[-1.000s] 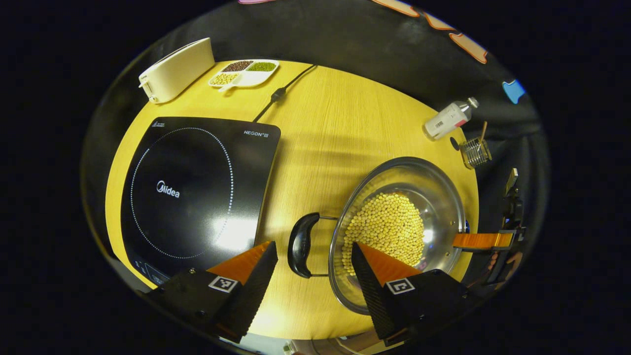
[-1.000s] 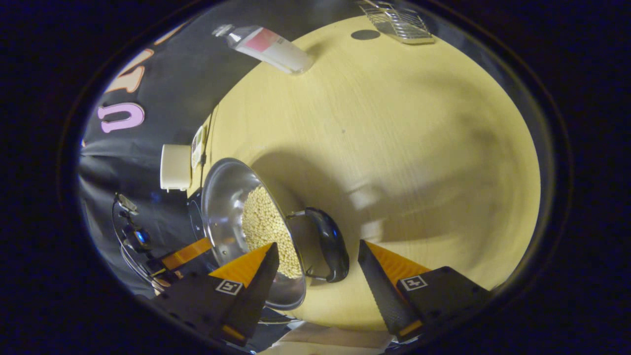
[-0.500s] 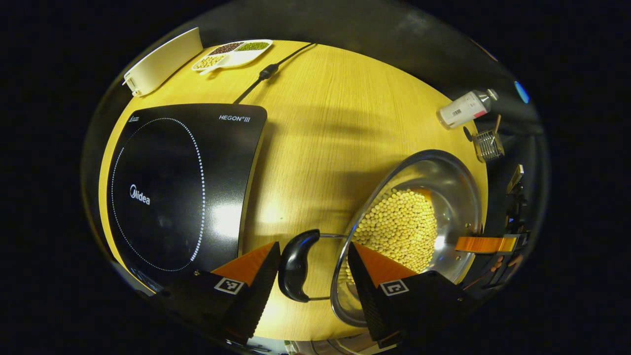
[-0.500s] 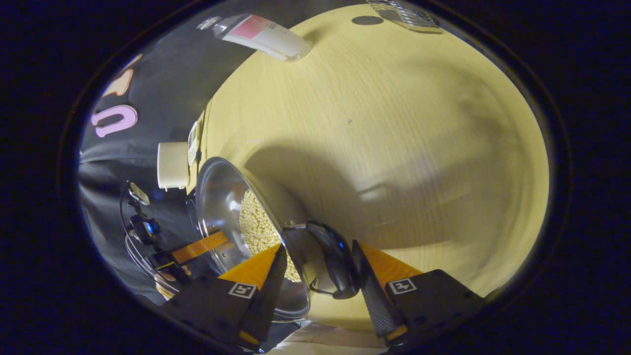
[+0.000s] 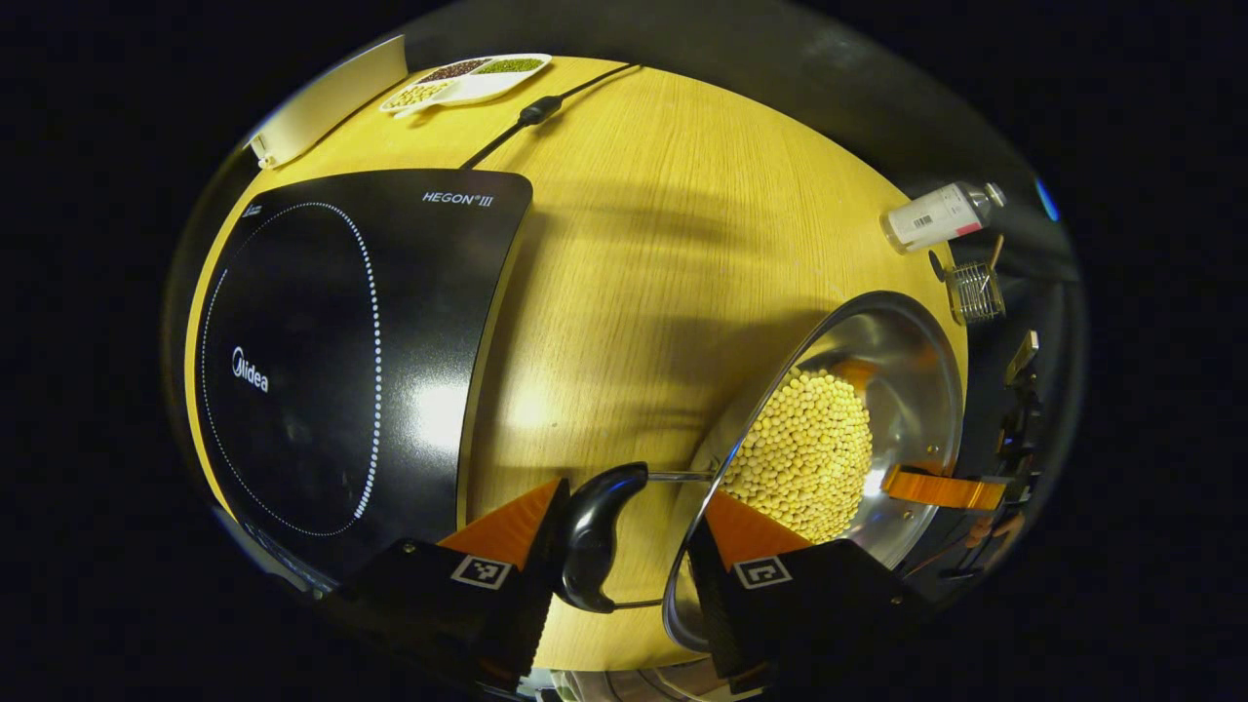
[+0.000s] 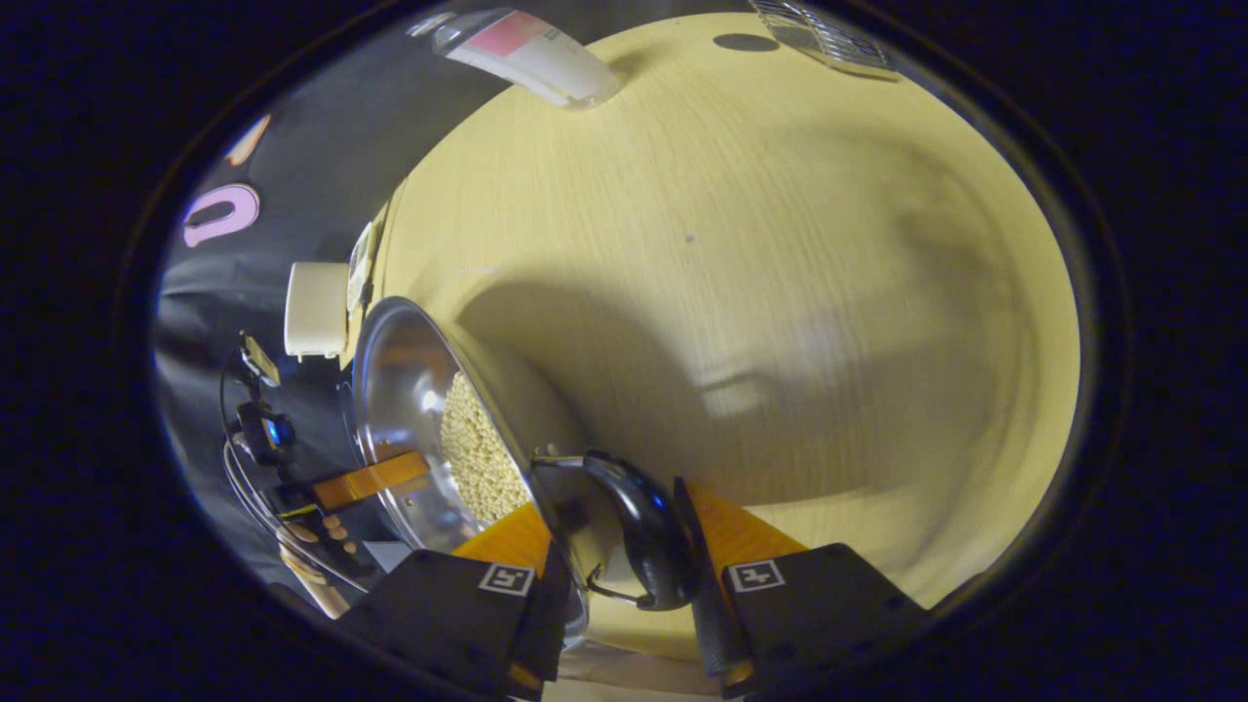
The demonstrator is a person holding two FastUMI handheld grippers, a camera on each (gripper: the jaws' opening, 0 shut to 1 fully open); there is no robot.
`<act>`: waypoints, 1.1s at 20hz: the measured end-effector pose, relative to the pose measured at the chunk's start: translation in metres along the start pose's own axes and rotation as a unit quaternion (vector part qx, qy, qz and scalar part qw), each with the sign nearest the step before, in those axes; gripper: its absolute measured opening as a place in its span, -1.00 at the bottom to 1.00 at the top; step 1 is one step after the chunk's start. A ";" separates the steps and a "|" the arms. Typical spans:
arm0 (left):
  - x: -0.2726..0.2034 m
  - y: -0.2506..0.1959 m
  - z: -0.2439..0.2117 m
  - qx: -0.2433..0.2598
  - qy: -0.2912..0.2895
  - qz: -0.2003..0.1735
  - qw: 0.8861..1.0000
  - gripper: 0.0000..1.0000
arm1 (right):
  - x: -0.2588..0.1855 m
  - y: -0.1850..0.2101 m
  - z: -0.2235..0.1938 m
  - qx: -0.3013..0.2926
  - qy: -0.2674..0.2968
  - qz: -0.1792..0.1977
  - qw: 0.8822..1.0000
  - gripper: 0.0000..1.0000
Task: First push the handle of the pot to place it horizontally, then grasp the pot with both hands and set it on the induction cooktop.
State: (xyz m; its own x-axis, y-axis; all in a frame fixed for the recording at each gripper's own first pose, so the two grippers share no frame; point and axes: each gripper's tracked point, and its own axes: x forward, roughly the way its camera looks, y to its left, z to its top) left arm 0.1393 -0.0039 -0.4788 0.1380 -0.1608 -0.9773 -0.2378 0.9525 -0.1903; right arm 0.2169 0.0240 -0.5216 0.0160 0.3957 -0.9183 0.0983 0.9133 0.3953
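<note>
A steel pot (image 5: pixel 882 361) filled with yellow beans (image 5: pixel 809 448) stands on the wooden table, right of the black induction cooktop (image 5: pixel 322 341). My left gripper (image 5: pixel 634 487) is shut on the pot's near black handle (image 5: pixel 595 531); one finger sits outside the handle, the other just inside the rim. In the right gripper view, my right gripper (image 6: pixel 614 507) is shut on the opposite black handle (image 6: pixel 639 531) and the pot (image 6: pixel 400 390) wall in the same way. Each view shows one finger of the other gripper inside the far rim.
A white bottle (image 5: pixel 936 216) lies beside a small wire basket (image 5: pixel 975 292) at the table's far right edge. Behind the cooktop are a divided dish of beans (image 5: pixel 468 78), a white appliance (image 5: pixel 322 97) and the power cable (image 5: pixel 531 112). A hand (image 6: pixel 331 531) holds the left gripper.
Both grippers moved forward over the pot's handles. The right gripper's fingers narrowed onto its handle; the left gripper's narrowed slightly. The table and cooktop shifted in both views.
</note>
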 end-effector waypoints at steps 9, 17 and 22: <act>-0.004 0.000 0.005 0.058 -0.030 0.023 0.998 0.32 | -0.013 -0.006 0.003 -0.035 -0.043 -0.022 0.998 -0.03; -0.002 0.000 0.007 0.075 -0.037 0.014 0.996 0.36 | -0.051 -0.017 -0.026 -0.036 -0.060 -0.024 0.997 0.08; 0.000 0.001 0.014 0.086 -0.035 0.006 0.996 0.32 | -0.072 -0.027 -0.055 -0.022 -0.066 -0.031 0.997 0.08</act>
State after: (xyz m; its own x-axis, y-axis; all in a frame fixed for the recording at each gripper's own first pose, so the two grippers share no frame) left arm 0.1522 0.0008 -0.4772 0.2044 -0.1373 -0.9692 -0.0716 0.9854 -0.1547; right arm 0.1584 -0.0236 -0.4645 0.1433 0.3245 -0.9350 0.0596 0.9402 0.3354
